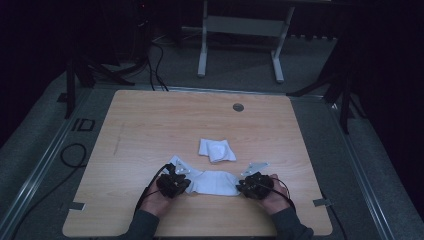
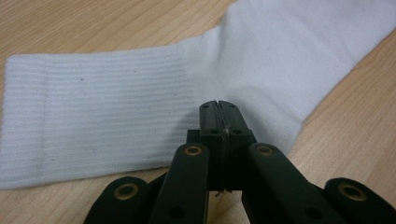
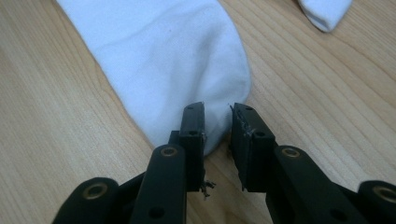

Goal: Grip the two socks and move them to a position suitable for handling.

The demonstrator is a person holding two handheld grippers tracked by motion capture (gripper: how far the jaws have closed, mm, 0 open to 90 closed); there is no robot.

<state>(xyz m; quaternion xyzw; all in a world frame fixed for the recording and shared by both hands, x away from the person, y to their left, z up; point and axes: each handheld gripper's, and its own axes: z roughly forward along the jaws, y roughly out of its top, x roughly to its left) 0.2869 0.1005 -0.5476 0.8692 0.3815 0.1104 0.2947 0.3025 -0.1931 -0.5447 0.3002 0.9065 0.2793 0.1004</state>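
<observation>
left gripper point(image 2: 218, 108): fingers closed on sock point(image 2: 140, 98) edge | right gripper point(image 3: 218, 122): fingers open at toe | one sock point(image 1: 217, 150) already folded, this one flat on counter point(image 1: 150, 120), unfolded

Both forearms come in low, hands side by side and apart. The left gripper point(image 2: 218, 108) has its jaws pressed flat together. The right gripper point(image 3: 217, 114) holds its jaws parted, a narrow gap between them.
</observation>
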